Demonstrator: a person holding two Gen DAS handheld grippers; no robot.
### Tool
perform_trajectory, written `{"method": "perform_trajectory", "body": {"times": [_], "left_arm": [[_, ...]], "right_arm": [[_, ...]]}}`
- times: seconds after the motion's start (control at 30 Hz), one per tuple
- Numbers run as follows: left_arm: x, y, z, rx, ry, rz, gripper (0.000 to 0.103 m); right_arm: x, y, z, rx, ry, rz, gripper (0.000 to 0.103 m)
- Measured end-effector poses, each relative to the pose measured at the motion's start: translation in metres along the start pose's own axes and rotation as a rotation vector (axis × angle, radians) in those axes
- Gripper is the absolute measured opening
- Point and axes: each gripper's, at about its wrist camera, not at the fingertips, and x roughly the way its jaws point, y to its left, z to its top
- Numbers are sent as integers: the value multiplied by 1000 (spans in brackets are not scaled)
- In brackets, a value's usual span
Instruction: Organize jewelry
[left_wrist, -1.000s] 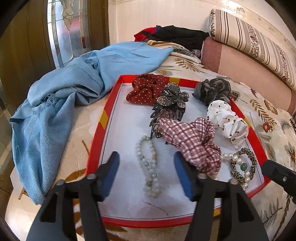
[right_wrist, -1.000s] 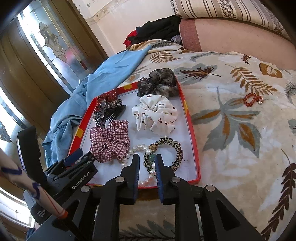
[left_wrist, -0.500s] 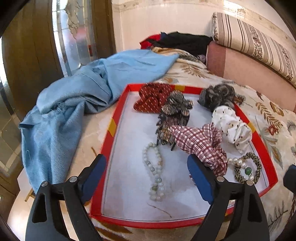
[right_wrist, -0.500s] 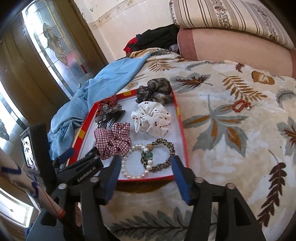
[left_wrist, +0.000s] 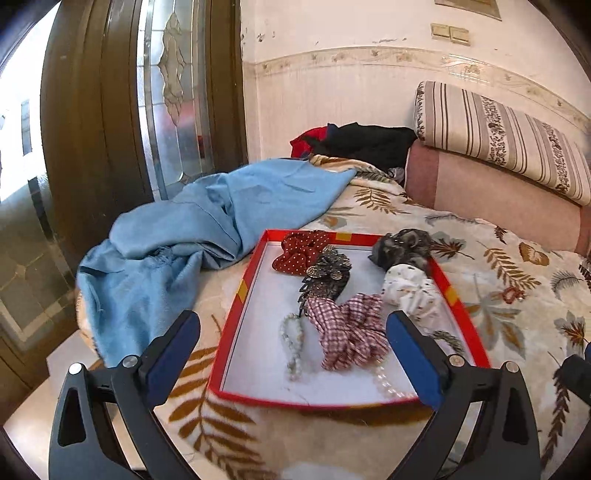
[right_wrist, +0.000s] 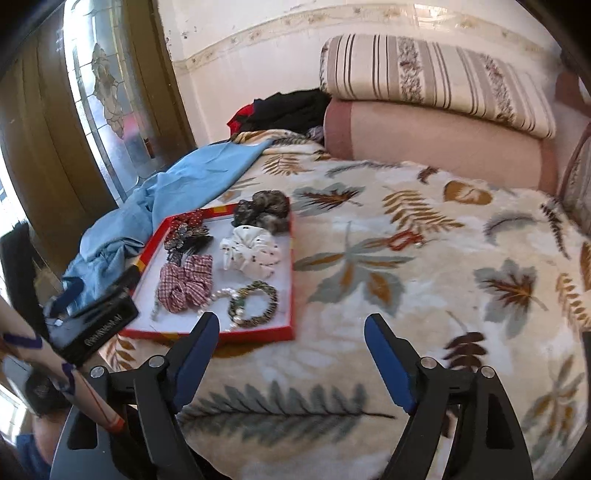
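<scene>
Left tool (left_wrist: 291, 354) & right tool (right_wrist: 291, 354): blue-padded jaws spread wide, opening further, nothing btwn them. Shallow red-rimmed white tray (right_wrist: 291, 266) on leaf-print blanket of bed (right_wrist: 424, 258) holds red-white checked fabric scrunchie (left_wrist: 351, 332), white dotted scrunchie (right_wrist: 251, 251), pale bead bracelet (left_wrist: 291, 343), pearl strand (right_wrist: 221, 293), leopard-print bracelet (right_wrist: 255, 302). Red bead bracelet (right_wrist: 400, 240) lies apart on blanket, right of tray.

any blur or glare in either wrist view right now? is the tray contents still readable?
Left wrist view: motion blur smears the pale bead strand and the red tray; the window at left is blown out. Right wrist view: the left gripper is streaked, the plaid scrunchie readable; fisheye bends the wall trim.
</scene>
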Motion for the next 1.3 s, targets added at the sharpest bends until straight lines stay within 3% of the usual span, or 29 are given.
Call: {"method": "perform_trajectory", "body": {"times": [0.17, 0.37, 0.47, 0.57, 0.73, 1.3], "left_arm": [[-47, -8, 10, 24, -30, -7, 103], [-110, -26, 23, 119, -33, 38, 103], [-136, -24, 18, 99, -81, 18, 103], [-155, -20, 11, 65, -141, 59, 103], [-153, -10, 8, 28, -85, -11, 103], [-102, -1, 2, 23, -7, 2, 103]], "right_arm": [[-40, -10, -10, -9, -61, -9, 85], [-99, -15, -15, -7, -155, -11, 86], [-126, -13, -19, -6, -197, -21, 89], [-146, -8, -25, -12, -222, -51, 89], [-156, 5, -39, -13, -226, -71, 90], [-110, 34, -34, -149, -182, -49, 90]]}}
